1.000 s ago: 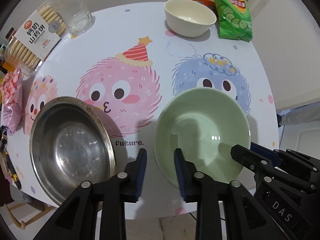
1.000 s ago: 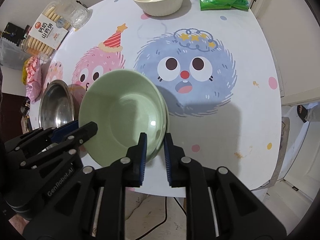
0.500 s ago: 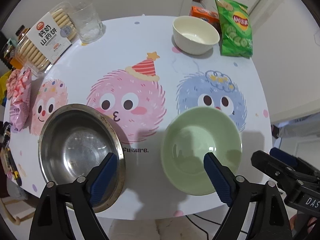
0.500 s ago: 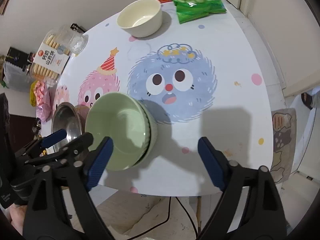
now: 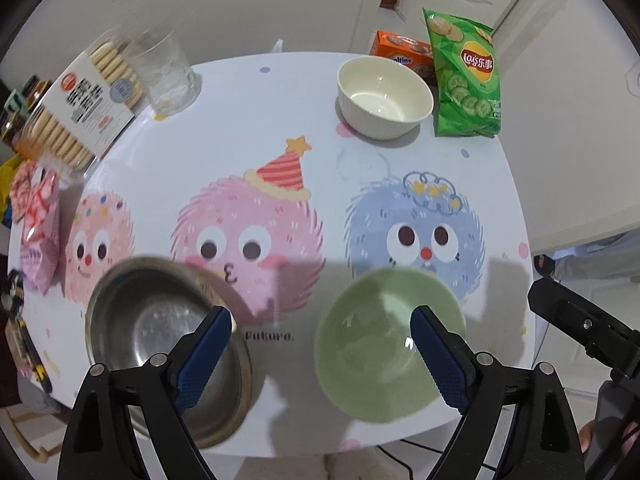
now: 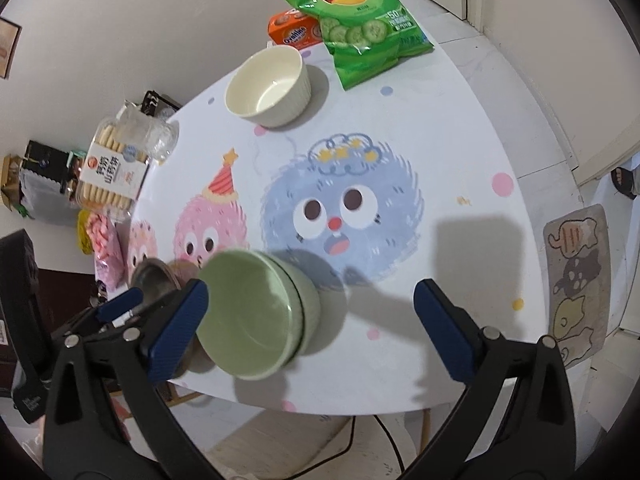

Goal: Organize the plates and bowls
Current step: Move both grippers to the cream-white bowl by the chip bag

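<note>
A pale green bowl sits near the table's front edge, also in the right wrist view. A steel bowl sits to its left, half hidden in the right wrist view. A cream ribbed bowl stands at the far side. My left gripper is open and empty, raised above the gap between the steel and green bowls. My right gripper is open and empty, raised above the green bowl's right side.
A green chip bag and orange box lie at the far right. A glass, biscuit pack and pink snack bag line the left edge. The table has a cartoon print. A floor mat lies right.
Both grippers opened wide, the right one letting go of the green bowl's rim, and both pulled up and back from the table. The green bowl stays on the table.
</note>
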`<state>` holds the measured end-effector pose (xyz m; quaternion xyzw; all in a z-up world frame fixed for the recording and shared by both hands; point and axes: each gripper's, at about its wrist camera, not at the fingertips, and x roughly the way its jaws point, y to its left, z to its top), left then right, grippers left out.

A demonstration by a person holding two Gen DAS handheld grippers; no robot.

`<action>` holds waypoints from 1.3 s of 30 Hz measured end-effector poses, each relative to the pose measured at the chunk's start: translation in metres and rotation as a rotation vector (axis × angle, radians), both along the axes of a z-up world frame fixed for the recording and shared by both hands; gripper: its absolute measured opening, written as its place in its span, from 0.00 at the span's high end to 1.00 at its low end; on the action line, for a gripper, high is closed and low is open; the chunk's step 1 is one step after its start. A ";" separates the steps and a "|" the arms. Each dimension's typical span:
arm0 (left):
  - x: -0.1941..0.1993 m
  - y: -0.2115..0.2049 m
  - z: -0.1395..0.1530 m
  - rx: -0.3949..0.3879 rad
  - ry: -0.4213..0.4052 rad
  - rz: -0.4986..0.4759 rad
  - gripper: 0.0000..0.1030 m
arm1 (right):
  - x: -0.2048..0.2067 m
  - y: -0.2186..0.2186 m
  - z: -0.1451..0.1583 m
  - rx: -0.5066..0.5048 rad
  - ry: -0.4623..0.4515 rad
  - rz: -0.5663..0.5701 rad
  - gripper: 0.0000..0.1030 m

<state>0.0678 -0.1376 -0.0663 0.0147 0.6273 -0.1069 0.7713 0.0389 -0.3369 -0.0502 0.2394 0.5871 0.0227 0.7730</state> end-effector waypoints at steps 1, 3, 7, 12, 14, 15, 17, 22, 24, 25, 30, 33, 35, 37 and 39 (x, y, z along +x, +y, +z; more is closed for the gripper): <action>0.005 0.000 0.000 -0.003 0.001 -0.001 0.06 | 0.005 0.000 0.000 -0.003 -0.001 -0.003 0.01; 0.020 -0.001 0.000 -0.023 0.007 0.000 0.02 | 0.016 -0.001 0.002 -0.007 0.000 -0.014 0.01; 0.047 -0.005 0.001 -0.051 0.010 -0.008 0.00 | 0.039 -0.002 0.002 -0.009 0.009 -0.024 0.01; 0.082 -0.009 0.000 -0.063 -0.005 -0.012 0.00 | 0.073 0.000 0.001 -0.029 0.020 -0.026 0.01; 0.097 -0.013 -0.007 -0.059 0.009 -0.017 0.00 | 0.086 0.000 -0.001 -0.034 0.023 -0.032 0.01; 0.103 -0.013 -0.009 -0.062 0.016 -0.016 0.00 | 0.092 0.000 -0.002 -0.032 0.025 -0.037 0.01; 0.118 -0.017 -0.017 -0.063 0.033 -0.016 0.00 | 0.104 -0.003 -0.005 -0.013 0.031 -0.054 0.01; 0.151 -0.024 -0.034 -0.073 0.075 -0.004 0.00 | 0.136 -0.012 -0.021 0.046 0.062 -0.118 0.01; 0.162 -0.026 -0.038 -0.065 0.079 -0.002 0.00 | 0.147 -0.013 -0.030 0.063 0.086 -0.135 0.01; 0.167 -0.027 -0.041 -0.062 0.082 -0.002 0.00 | 0.150 -0.013 -0.033 0.068 0.093 -0.139 0.01; 0.188 -0.030 -0.057 -0.035 0.111 0.004 0.00 | 0.170 -0.015 -0.049 0.072 0.133 -0.171 0.01; 0.196 -0.032 -0.067 -0.042 0.148 0.004 0.00 | 0.177 -0.020 -0.057 0.059 0.163 -0.219 0.01; 0.200 -0.033 -0.072 -0.033 0.150 0.010 0.00 | 0.181 -0.022 -0.063 0.088 0.173 -0.240 0.01; 0.204 -0.036 -0.076 -0.041 0.153 0.012 0.00 | 0.184 -0.024 -0.068 0.104 0.189 -0.271 0.01; 0.208 -0.040 -0.078 -0.038 0.151 0.005 0.02 | 0.187 -0.024 -0.072 0.101 0.203 -0.286 0.01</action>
